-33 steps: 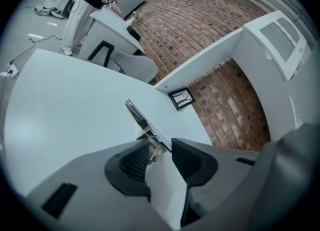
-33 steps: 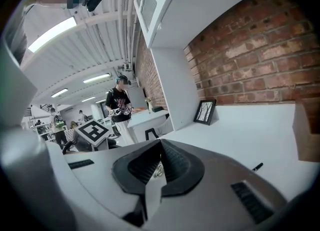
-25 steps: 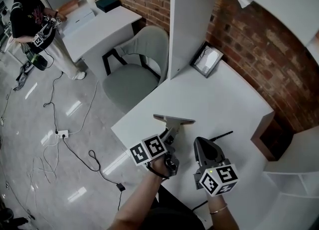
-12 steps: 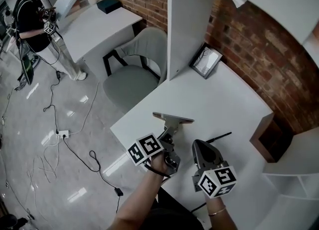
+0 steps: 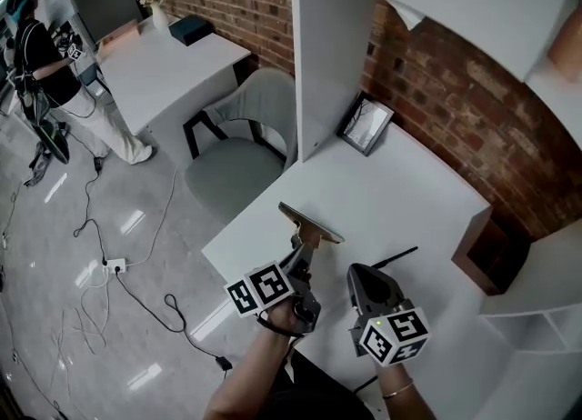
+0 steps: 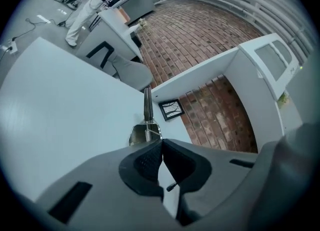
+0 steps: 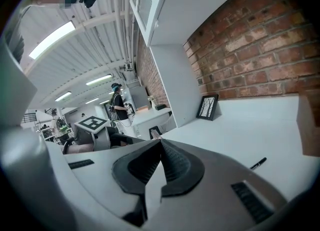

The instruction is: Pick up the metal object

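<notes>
The metal object (image 5: pixel 309 225) is a flat-bladed tool with a short handle and a spring. It hangs tilted just above the near left part of the white table (image 5: pixel 418 186). My left gripper (image 5: pixel 300 262) has just been closing and is now shut on its handle. In the left gripper view the metal object (image 6: pixel 147 112) sticks out straight ahead of the left gripper (image 6: pixel 161 143), blade seen edge-on. My right gripper (image 5: pixel 364 278) hovers to the right over the table's near edge. The right gripper (image 7: pixel 160 142) has its jaws together with nothing between them.
A black pen (image 5: pixel 396 257) lies just right of the metal object. A framed picture (image 5: pixel 366 125) leans at the back against a tall white partition (image 5: pixel 323 55). A brown box (image 5: pixel 486 250) stands at the right edge. A grey chair (image 5: pixel 245 127) and a person (image 5: pixel 45 73) are to the left.
The left gripper's jaws have come together on the metal object's handle and lifted it off the table, its blade now tilted. The right gripper has stayed where it was.
</notes>
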`<control>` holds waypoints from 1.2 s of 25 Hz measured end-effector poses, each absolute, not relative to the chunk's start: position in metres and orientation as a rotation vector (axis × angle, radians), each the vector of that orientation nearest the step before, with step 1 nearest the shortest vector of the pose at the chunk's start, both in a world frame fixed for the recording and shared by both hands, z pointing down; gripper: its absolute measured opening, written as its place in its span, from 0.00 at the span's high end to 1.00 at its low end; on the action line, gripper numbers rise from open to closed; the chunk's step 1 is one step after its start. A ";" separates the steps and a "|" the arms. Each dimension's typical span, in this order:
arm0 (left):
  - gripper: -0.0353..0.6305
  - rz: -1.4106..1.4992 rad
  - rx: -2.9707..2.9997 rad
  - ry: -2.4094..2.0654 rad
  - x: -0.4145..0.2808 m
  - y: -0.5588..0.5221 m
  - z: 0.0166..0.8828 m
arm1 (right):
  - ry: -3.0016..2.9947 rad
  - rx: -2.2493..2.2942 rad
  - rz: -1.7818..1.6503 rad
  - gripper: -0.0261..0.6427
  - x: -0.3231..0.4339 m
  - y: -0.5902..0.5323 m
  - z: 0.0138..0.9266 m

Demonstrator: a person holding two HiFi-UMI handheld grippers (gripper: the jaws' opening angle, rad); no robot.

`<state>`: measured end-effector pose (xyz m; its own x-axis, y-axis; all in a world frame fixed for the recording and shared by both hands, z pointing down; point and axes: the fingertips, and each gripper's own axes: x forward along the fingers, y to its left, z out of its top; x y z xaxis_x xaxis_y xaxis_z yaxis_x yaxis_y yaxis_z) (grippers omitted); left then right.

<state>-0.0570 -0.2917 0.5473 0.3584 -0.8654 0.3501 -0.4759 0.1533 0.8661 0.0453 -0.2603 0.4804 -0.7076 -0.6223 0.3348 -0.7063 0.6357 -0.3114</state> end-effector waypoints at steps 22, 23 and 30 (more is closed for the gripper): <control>0.93 0.253 2.235 -1.423 -0.047 -0.247 0.449 | -2.679 1.266 0.469 0.95 0.047 -0.223 0.442; 0.93 0.274 2.261 -1.422 -0.045 -0.244 0.445 | -2.678 1.275 0.459 0.95 0.048 -0.220 0.440; 0.93 0.382 2.407 -1.427 -0.038 -0.227 0.424 | -2.665 1.333 0.367 0.95 0.054 -0.208 0.428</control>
